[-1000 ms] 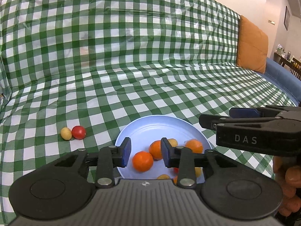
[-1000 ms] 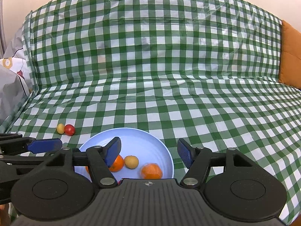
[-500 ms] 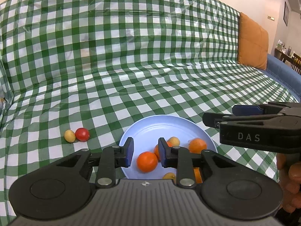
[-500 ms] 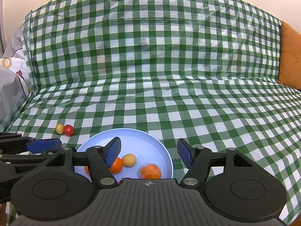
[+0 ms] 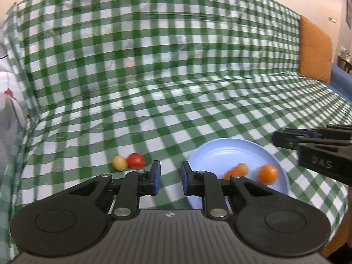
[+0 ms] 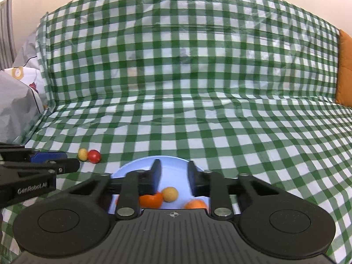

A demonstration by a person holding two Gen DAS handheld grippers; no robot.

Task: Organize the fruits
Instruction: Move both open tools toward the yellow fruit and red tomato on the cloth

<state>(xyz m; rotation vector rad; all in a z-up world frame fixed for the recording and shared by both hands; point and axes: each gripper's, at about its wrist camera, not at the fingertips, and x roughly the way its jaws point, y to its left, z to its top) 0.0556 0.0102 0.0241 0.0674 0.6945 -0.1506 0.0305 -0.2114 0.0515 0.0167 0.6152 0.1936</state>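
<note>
Fingers (image 5: 156, 173) closing, empty, beside blue plate (image 5: 211, 154)

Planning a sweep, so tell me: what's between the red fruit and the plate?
Only bare cloth lies between the red fruit and the plate, as the right wrist view shows.

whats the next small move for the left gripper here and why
Probably ease the left gripper forward and a little left toward the red tomato and the yellow fruit beside it. Both lie touching on the checked cloth, outside the blue plate that holds the other fruit. Its jaws are closing with nothing between them, so they would likely need to reopen first.
</note>
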